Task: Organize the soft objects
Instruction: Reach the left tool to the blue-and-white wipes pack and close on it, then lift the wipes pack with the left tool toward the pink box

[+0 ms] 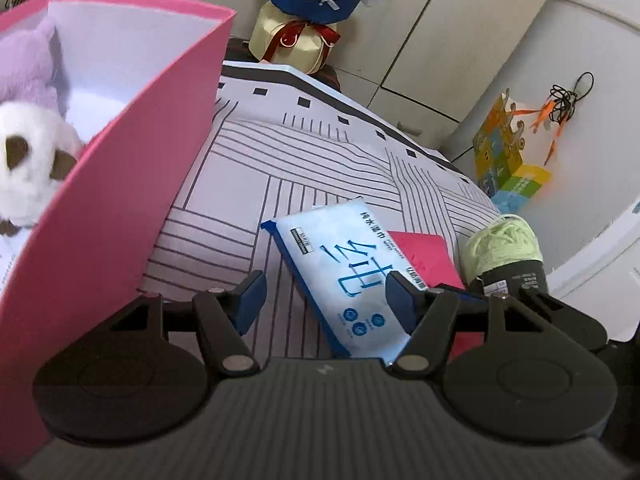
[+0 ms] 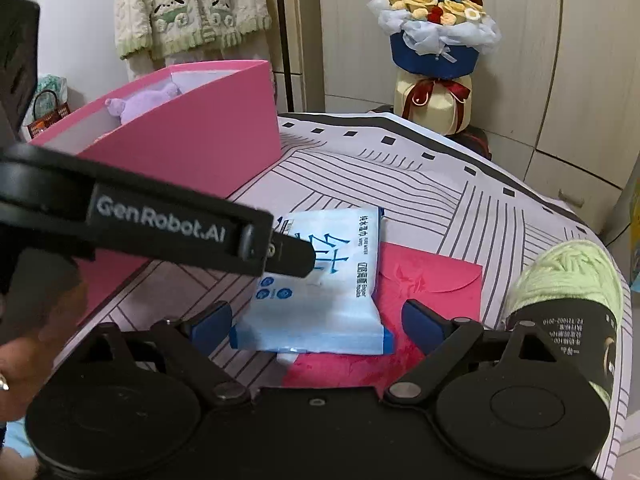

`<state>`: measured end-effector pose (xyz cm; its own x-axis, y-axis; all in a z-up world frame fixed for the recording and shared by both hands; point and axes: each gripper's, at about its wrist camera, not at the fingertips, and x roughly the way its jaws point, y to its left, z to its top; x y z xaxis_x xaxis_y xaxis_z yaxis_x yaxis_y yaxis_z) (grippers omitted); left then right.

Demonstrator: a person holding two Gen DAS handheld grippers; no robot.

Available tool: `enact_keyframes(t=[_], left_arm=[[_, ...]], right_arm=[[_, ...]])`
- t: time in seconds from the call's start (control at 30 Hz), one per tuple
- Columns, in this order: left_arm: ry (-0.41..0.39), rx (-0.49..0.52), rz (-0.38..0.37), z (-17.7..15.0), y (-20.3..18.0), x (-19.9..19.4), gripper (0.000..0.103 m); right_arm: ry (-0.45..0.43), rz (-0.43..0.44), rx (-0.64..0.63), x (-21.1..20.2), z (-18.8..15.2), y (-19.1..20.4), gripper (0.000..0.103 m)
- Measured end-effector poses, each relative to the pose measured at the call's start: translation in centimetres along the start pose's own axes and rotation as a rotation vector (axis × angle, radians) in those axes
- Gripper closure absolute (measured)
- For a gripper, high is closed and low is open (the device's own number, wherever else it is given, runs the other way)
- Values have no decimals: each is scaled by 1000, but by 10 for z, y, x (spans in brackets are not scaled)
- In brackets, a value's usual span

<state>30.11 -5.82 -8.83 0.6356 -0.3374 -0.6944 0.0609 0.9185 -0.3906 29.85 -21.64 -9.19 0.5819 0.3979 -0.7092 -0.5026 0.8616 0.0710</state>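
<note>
"GenRobot.AI" white on black left gripper arm. Wipes pack: big blue "纯", small "PURE WATER". Yarn label print unreadable.

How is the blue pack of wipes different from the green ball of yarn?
The pack of wipes is flat and light blue with printed writing; the ball of yarn is round, fuzzy and pale green with a black paper band.
The pack of wipes lies partly on a pink envelope; the ball of yarn sits beside that envelope at the table's edge.
Both rest on the striped tablecloth, outside the pink box.
</note>
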Motion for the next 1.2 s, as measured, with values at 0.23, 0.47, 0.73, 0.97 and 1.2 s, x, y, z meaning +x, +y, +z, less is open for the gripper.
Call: enact_keyframes(t=[0.23,0.47,0.73,0.97,1.2], left_arm=[[27,-57,-92,-8,7,6,65],[-20,-56,-121,-16,5,6,71],[-21,32,-188,-17,-2,-13,71],[-36,110,-177,-27,-15,-43,68],[-19,181,-183,-41,-18,-71,68]], right_arm=[[-9,-8,-56,4,0,6,23],[-76,-52,-2,0,-8,8,35],[-126,-53,46,-21,-17,15,42],[-169,-96,70,-45,-25,39,42],[-183,-120,120,-70,-37,63,42]])
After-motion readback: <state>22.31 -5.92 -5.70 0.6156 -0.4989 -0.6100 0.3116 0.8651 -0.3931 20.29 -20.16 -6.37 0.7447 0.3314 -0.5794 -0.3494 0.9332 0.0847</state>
